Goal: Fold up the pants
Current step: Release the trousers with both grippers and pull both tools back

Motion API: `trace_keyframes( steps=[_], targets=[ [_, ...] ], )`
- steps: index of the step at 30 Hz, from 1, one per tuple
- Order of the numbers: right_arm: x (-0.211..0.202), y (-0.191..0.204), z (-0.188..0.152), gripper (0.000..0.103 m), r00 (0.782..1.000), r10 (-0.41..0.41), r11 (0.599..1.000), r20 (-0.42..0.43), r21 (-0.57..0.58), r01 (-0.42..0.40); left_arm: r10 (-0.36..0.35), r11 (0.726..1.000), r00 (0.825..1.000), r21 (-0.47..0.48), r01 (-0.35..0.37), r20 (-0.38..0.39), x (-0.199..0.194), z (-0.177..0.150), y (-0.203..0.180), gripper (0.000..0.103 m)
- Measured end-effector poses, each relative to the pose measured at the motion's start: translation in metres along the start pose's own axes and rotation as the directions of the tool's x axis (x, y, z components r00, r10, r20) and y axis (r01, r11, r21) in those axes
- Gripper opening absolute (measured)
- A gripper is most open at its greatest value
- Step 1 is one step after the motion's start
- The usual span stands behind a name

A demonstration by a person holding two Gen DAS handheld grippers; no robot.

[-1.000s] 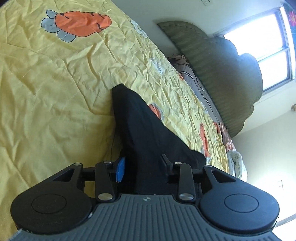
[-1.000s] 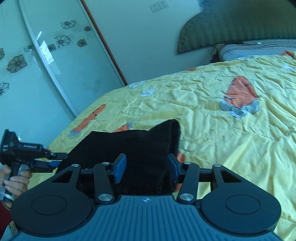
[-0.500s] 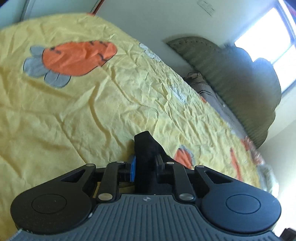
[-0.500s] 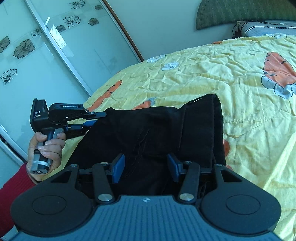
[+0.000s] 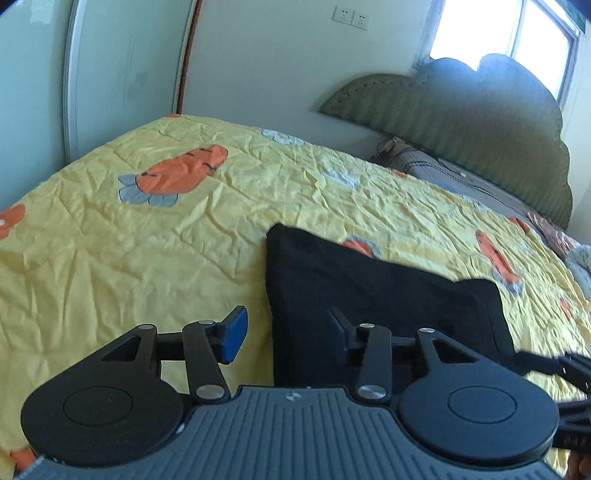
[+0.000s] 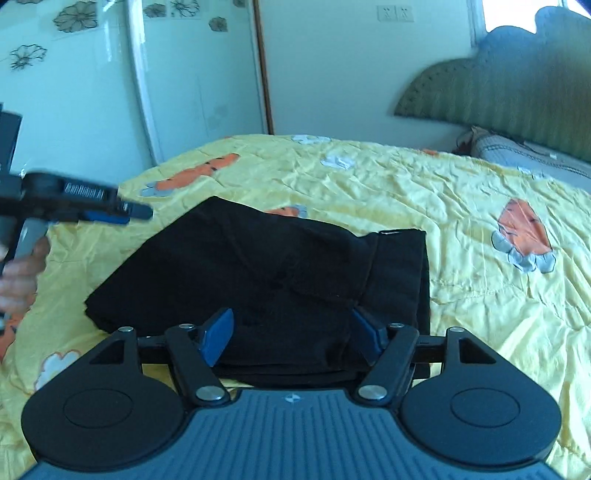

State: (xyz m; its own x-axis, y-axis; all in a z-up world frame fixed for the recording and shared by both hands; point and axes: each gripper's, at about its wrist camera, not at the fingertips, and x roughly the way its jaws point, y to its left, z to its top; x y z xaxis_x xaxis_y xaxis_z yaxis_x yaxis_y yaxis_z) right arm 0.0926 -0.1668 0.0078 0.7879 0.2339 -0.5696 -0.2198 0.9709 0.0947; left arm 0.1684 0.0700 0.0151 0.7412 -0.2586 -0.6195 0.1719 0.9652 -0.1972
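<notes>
Black pants (image 5: 388, 291) lie folded in a flat rectangle on the yellow carrot-print bedspread (image 5: 147, 266). My left gripper (image 5: 286, 332) hovers at the pants' left edge, jaws opening. Its blue left pad (image 5: 232, 339) is over bare bedspread and its right finger (image 5: 341, 332) over the cloth, neither pressing. In the right wrist view the same pants (image 6: 258, 273) spread ahead of my right gripper (image 6: 293, 332). Its jaws are opening too, with the near edge of the cloth loose between the pads. A hand (image 6: 20, 273) holds the left gripper (image 6: 85, 208) at the pants' far left.
A green padded headboard (image 5: 480, 122) and a grey striped pillow (image 5: 443, 173) stand at the bed's far right end. Glass wardrobe doors (image 6: 92, 92) with flower prints line the wall behind the bed. A bright window (image 5: 498, 33) is above the headboard.
The left gripper let go of the bunched cloth it was squeezing and drew back. The right jaws widened. The pants now lie flat in a folded stack, and both views have rolled level.
</notes>
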Motion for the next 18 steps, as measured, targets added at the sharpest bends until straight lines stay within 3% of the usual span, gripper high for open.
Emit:
trace_keyframes(
  steps=[3,6,10,13,17,18],
  targets=[
    [0.010,0.000,-0.009,0.069,0.997,-0.065,0.997,-0.040,-0.032,0.064,0.067,0.995,0.996,0.078,-0.062,-0.061,0.005,-0.029,-0.009,0.052],
    [0.010,-0.001,-0.013,0.069,0.993,-0.113,0.993,-0.038,-0.031,0.111,0.070,0.997,0.995,0.037,-0.067,-0.069,0.004,-0.038,-0.001,0.048],
    [-0.019,0.009,-0.013,0.073,0.996,-0.087,0.996,0.028,0.023,0.087,0.071,0.997,0.996,0.021,-0.070,-0.047,-0.014,-0.038,-0.003,0.043],
    [-0.027,0.012,-0.022,0.080,0.998,-0.055,0.996,0.032,0.072,0.053,0.091,0.996,0.994,0.021,-0.090,-0.056,-0.014,-0.045,-0.011,0.048],
    [-0.011,0.013,-0.039,0.080,0.996,-0.068,0.991,-0.061,0.114,0.075,0.121,0.993,0.991,0.016,-0.120,-0.055,-0.018,-0.052,-0.021,0.052],
    [-0.011,0.015,-0.042,0.080,0.995,-0.073,0.989,-0.071,0.127,0.082,0.131,0.991,0.990,0.025,-0.130,-0.049,-0.021,-0.053,-0.024,0.059]
  ],
)
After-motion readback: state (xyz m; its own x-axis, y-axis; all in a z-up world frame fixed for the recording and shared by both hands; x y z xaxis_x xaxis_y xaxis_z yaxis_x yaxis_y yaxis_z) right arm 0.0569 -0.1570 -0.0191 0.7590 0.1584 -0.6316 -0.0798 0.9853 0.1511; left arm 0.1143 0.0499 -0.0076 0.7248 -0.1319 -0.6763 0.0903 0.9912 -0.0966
